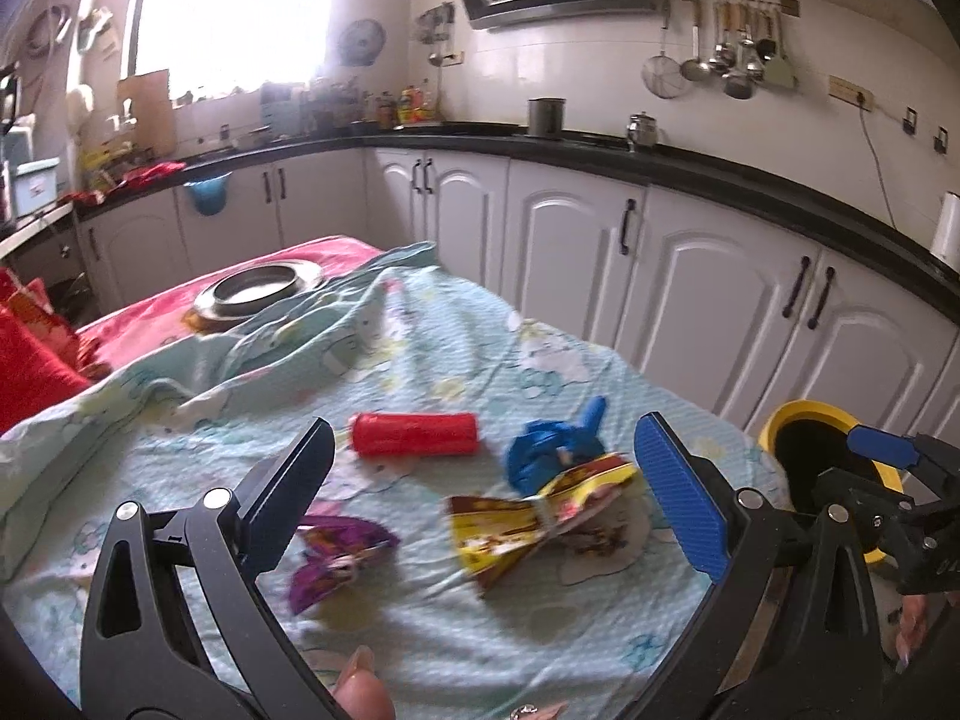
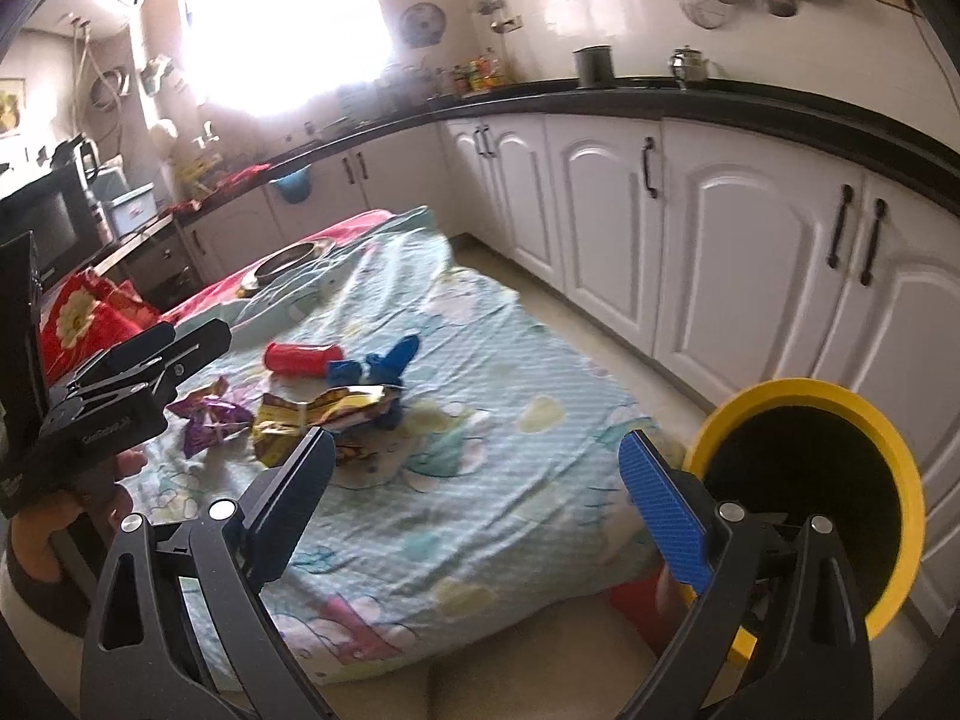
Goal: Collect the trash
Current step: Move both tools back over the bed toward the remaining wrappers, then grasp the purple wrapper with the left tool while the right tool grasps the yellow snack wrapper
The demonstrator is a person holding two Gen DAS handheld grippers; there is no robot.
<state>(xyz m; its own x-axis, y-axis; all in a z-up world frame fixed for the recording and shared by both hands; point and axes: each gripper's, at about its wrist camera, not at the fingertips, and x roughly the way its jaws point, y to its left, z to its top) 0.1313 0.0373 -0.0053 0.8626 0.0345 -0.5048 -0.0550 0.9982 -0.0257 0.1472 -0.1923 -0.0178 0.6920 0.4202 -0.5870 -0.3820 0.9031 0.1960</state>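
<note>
Four pieces of trash lie on the light blue cartoon cloth (image 1: 420, 360): a red cylinder (image 1: 414, 433), a crumpled blue glove-like piece (image 1: 552, 450), a yellow snack wrapper (image 1: 540, 519) and a purple wrapper (image 1: 336, 558). My left gripper (image 1: 489, 492) hangs open just above and in front of them, with the yellow wrapper between its fingers' lines but not touched. My right gripper (image 2: 480, 504) is open and empty over the cloth's near right part, beside the yellow-rimmed black bin (image 2: 810, 402). The right wrist view also shows the red cylinder (image 2: 303, 358) and yellow wrapper (image 2: 324, 414).
A metal plate (image 1: 258, 294) rests on a pink cloth at the table's far end. White cabinets (image 1: 690, 276) under a black counter run along the right. A red patterned cushion (image 1: 30, 354) sits at the left. The bin (image 1: 828, 462) stands off the table's right edge.
</note>
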